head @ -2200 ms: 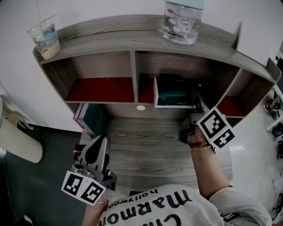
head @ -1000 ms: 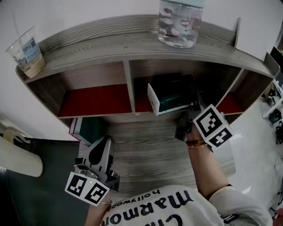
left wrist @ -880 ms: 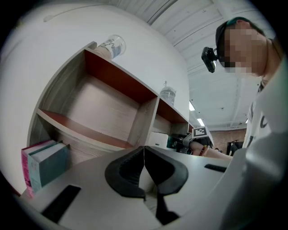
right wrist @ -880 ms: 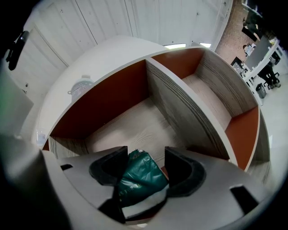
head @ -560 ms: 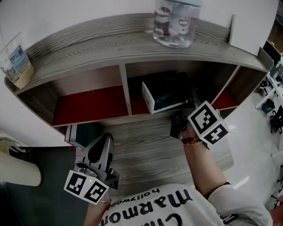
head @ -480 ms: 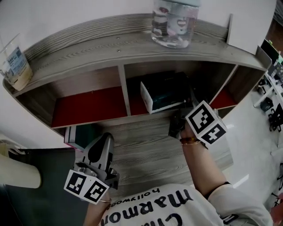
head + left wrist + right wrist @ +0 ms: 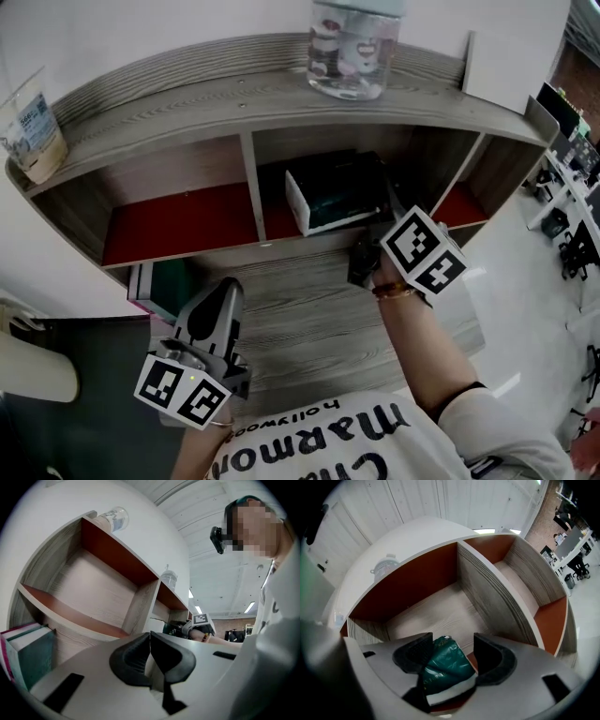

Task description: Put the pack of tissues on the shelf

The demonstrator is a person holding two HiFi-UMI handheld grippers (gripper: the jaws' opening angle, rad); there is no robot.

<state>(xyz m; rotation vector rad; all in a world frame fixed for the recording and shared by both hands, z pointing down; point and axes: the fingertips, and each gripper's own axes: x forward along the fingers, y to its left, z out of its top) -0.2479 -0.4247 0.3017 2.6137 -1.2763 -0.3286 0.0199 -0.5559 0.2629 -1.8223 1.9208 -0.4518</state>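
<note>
While the right gripper (image 7: 452,649) clamps the dark-green plastic pack of tissues (image 7: 446,666) inside the middle compartment of the grey wooden shelf (image 7: 187,101), set it flat before opening; keep the closed, empty left gripper (image 7: 150,644) clear.

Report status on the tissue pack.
Right gripper shut on pack of tissues, tilted at the mouth of the middle compartment. Left gripper shut, empty, low over the desk. Nothing blocking the compartment.

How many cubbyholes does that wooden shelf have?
3: the left one, which looks empty; the middle one, where the pack of tissues is; and the right one, partly hidden.
</note>
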